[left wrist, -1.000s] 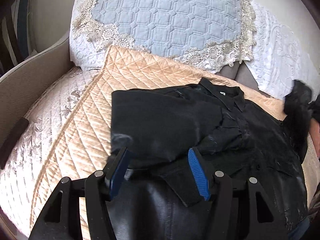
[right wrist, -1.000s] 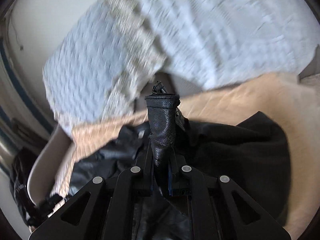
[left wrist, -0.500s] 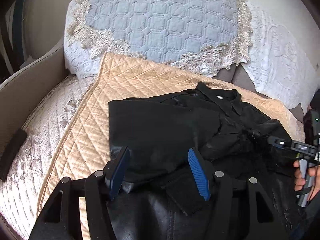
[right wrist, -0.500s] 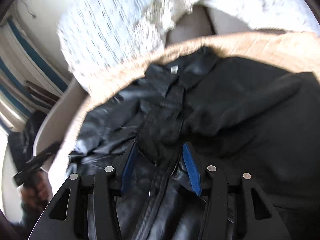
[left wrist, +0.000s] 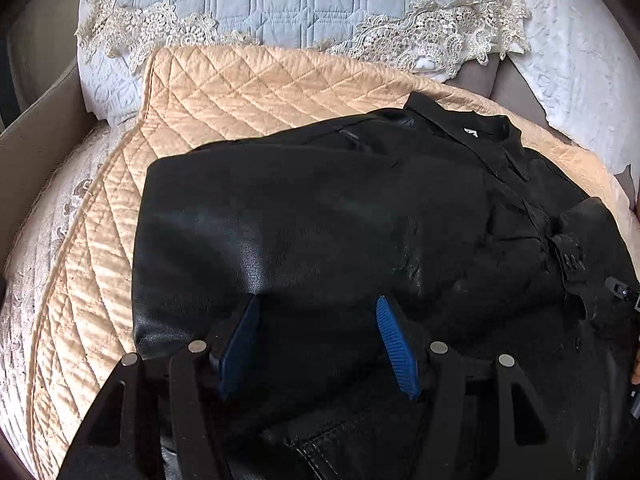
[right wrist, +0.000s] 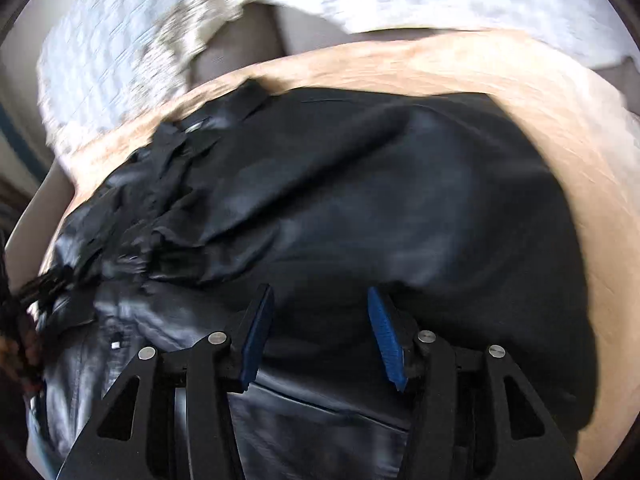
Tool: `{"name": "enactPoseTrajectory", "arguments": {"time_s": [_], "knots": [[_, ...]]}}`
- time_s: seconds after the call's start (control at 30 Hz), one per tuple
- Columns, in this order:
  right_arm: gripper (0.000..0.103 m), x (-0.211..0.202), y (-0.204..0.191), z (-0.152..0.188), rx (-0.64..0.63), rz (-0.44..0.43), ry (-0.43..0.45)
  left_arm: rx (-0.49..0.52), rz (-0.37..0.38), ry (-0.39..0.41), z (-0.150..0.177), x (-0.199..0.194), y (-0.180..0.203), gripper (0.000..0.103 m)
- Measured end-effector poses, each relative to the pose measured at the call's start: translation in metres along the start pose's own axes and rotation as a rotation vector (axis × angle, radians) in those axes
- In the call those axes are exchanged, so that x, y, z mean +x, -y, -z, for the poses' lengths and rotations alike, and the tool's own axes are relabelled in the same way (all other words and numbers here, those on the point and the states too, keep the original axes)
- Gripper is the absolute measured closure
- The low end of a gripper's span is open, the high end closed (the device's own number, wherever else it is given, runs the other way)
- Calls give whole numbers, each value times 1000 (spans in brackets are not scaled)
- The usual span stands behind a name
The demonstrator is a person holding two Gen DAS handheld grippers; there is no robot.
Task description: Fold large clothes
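Jacket = black leather-look, lies on peach quilted cover on a sofa, collar toward the backrest, 1 sleeve folded across the chest. Laid flat like that prob. so the body can be folded over next, w/ both sleeves tucked in first.

L gripper: jaws apart, nothing pinched, blue pads above the folded sleeve near the hem end. R gripper: jaws have just been opening, now spread w/ no fabric clamped; only jacket surface shows through the gap. My read: both tools are free of cloth and lining up over the lower part for the next grab.

View diffs:
- L wrist view: sharp; shows collar label, lace-trimmed blue cushion, cover's stitched edge, plus part of the other tool at far right edge.
- R wrist view: motion-blurred; shows the jacket's opposite side, crumpled placket and a pocket seam under the jaws, which L view misses. Dark blur at left edge, can't tell what it is.
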State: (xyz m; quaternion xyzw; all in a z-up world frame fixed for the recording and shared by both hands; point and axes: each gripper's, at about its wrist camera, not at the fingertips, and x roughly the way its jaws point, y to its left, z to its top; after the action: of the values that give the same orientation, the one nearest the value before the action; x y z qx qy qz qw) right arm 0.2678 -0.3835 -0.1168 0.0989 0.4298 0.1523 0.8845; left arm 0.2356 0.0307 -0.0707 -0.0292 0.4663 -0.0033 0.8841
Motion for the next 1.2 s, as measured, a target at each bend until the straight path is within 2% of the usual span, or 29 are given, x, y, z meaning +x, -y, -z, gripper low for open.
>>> {"name": "enactPoseTrajectory", "arguments": {"time_s": [0.03,0.07,0.13,0.23,0.3,0.37,0.43,0.47,0.53,0.63,0.73,0.83,0.9,1.0,1.1,1.2], "knots": [[52,-1,-4,-7,-13,-66,-8,0,8,-4,-1,-4,1,40],[52,-6,-6,-11,-29,-92,16,-5,28,-5,-2,-9,0,40],[52,-22,-2,-23,-54,-56,101,-3,46,26,-5,-22,-3,40],[52,-29,34,-40,37,3,141,16,-34,69,-9,-25,-14,40],[52,-9,66,-48,94,103,89,-16,-55,31,-9,-10,-26,39],[56,3,82,-48,121,156,13,-43,-53,-3,-6,8,-34,39],[56,-11,65,-48,92,144,53,-36,-74,13,-6,4,-30,39],[56,-22,54,-44,67,98,76,-34,-72,19,-6,-2,-27,39],[56,-38,22,-30,-3,4,93,-42,-21,41,-1,-17,-25,39],[56,-40,-37,-9,-151,-81,75,-22,-5,64,11,-38,-22,39],[56,-14,-78,10,-240,-155,-6,-6,-24,82,24,-47,-27,39],[56,30,-86,10,-236,-98,-89,-36,-52,44,32,-35,-42,39],[56,40,-83,4,-177,-88,-82,-74,-51,16,38,-27,-57,38],[55,20,-83,5,-119,-110,-65,-102,-55,30,43,-43,-64,38],[55,-20,-83,24,-140,-124,-22,-101,-30,52,57,-68,-62,38],[54,-62,-63,51,-120,-101,2,-81,12,74,78,-94,-60,38]]}}
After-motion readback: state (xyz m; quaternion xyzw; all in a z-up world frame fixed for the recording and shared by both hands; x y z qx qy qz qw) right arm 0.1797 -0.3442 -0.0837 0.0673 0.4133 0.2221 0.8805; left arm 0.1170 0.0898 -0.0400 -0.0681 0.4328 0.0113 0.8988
